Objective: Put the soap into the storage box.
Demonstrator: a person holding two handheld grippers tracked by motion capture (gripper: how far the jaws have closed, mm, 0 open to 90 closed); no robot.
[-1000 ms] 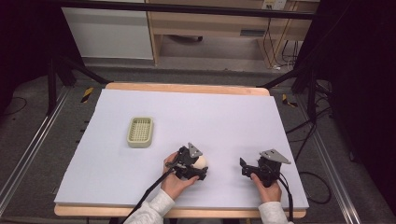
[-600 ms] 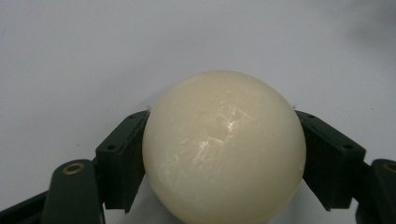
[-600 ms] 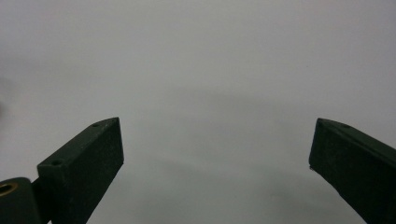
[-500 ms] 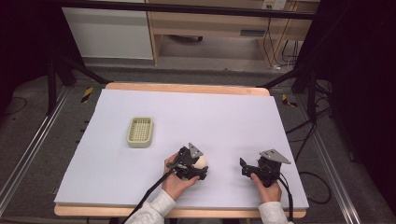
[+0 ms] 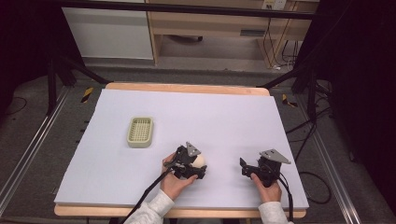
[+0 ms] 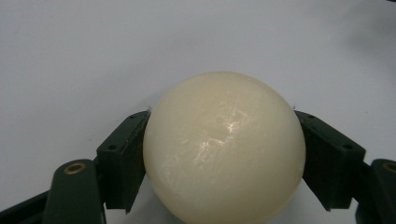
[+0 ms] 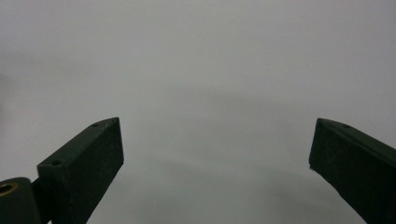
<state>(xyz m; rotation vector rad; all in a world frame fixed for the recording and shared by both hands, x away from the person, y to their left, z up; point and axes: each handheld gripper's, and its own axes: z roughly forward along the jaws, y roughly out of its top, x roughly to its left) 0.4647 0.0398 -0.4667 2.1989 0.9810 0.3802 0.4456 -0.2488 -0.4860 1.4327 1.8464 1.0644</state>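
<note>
Nearest the person, L gripper (image 5: 198, 167) is seen clamped on a cream ball (image 6: 224, 149), one jaw pressed to each side at abt its widest part; ball sits low over the lavender mat (image 5: 224, 116), near front edge, centre-left. R gripper (image 5: 244, 166) is held just beside, to the right, jaws spread wide w/ nothing between. Farther back & left lies a pale green slatted tray (image 5: 140, 132), long axis running away from the person. Tray is nearer the L hand, so a carry back-left is judged likely.
</note>
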